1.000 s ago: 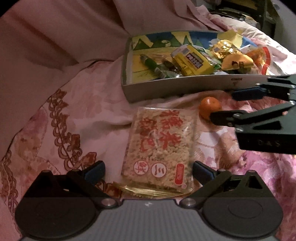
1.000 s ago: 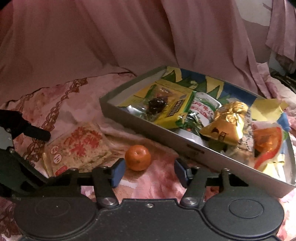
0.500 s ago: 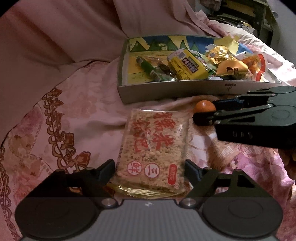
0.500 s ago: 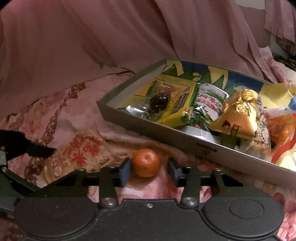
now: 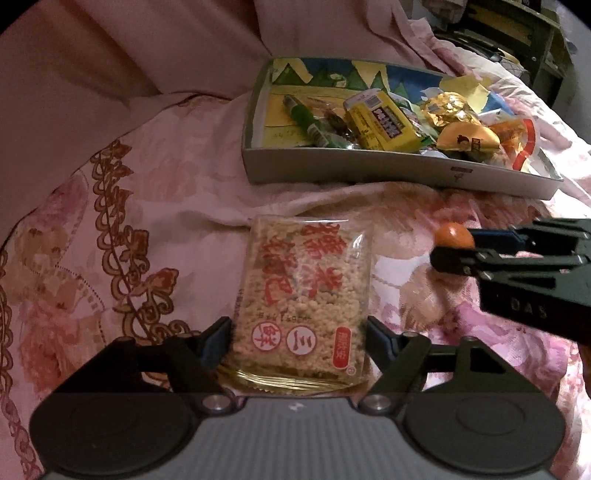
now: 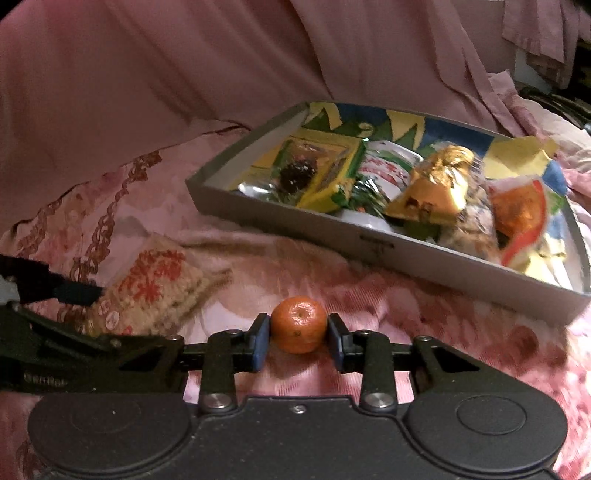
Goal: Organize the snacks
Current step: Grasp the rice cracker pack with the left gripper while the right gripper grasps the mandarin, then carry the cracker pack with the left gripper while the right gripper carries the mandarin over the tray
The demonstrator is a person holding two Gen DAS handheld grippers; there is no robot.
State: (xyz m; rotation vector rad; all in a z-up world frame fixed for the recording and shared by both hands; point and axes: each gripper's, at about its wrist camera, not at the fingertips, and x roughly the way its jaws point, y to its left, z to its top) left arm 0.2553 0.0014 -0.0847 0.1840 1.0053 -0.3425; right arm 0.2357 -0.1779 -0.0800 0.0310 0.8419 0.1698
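Observation:
A clear packet of rice crackers with red print [image 5: 303, 295] lies on the pink floral bedspread; it also shows in the right wrist view [image 6: 147, 291]. My left gripper [image 5: 297, 343] has closed in, its pads touching the packet's two long sides. A small orange mandarin [image 6: 299, 328] sits between the pads of my right gripper [image 6: 298, 341], which is shut on it; it also shows in the left wrist view [image 5: 452, 236]. A grey tray [image 5: 369, 171] behind holds several snack packets and also shows in the right wrist view [image 6: 406, 251].
Pink draped fabric [image 5: 129, 55] rises behind the tray. The bedspread [image 5: 110, 229] is soft and wrinkled. My right gripper's body [image 5: 535, 273] crosses the right of the left wrist view. Dark shelving [image 5: 517, 33] stands at the far right.
My right gripper moved forward around the mandarin and shut on it. My left gripper narrowed onto the sides of the rice cracker packet.

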